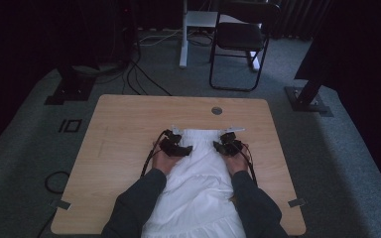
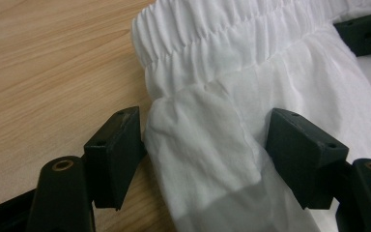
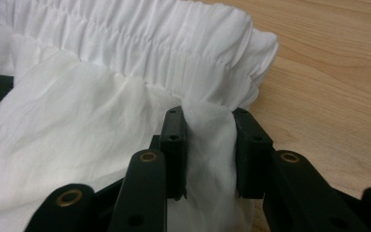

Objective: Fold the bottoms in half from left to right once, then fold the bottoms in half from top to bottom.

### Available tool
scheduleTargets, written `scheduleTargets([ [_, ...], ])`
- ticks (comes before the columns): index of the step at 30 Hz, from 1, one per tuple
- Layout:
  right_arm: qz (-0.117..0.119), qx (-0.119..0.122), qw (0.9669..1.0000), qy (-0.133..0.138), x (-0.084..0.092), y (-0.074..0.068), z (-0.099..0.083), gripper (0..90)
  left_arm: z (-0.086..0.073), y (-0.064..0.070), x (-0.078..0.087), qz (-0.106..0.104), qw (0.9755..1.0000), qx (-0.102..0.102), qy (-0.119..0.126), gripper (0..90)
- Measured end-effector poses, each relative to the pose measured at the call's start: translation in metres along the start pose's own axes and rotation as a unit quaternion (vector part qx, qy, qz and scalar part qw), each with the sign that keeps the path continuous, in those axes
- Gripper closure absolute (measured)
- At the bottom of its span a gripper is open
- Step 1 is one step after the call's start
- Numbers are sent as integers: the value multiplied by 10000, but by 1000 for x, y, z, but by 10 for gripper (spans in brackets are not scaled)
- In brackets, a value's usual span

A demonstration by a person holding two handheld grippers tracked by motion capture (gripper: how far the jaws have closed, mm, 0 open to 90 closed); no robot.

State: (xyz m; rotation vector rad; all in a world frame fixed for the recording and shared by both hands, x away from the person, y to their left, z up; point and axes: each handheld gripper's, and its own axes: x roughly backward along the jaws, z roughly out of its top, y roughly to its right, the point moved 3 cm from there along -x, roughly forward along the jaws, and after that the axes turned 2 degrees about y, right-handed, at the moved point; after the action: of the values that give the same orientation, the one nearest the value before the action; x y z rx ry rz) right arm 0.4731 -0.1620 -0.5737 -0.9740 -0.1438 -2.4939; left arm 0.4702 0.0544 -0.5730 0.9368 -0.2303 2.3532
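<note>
Dim carpeted room; a wooden table (image 1: 129, 129) carries a white garment (image 1: 198, 188), unlabelled, waistband toward 12 o'clock. The left gripper (image 2: 203, 145) stands apart around a fabric fold, seemingly not pinching. The right gripper (image 3: 207, 150) is clamped on fabric below the waistband.

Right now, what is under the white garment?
The wooden table lies under the white garment. The tabletop beneath the cloth is covered, so anything lying there cannot be seen.
</note>
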Motion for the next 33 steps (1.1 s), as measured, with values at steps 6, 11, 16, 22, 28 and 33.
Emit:
scheduleTargets([
  [6,3,-1,10000,8,0,0,0,695,4,4,-4,147,9996,-209,-145,283],
  [11,7,26,10000,34,0,0,-1,695,5,4,-3,195,9994,-221,-204,332],
  [16,-34,2,10000,56,0,-1,-1,690,6,6,-1,152,9994,-203,-223,493],
  [22,-67,-8,10000,38,0,-3,-1,707,7,4,0,-33,9996,-91,-264,734],
  [28,15,-45,10000,-40,-2,-6,3,797,9,6,0,-87,9993,-152,-319,810],
  [33,157,-210,9996,-65,-5,-1,10,800,10,-5,1,-228,9993,31,-281,816],
])
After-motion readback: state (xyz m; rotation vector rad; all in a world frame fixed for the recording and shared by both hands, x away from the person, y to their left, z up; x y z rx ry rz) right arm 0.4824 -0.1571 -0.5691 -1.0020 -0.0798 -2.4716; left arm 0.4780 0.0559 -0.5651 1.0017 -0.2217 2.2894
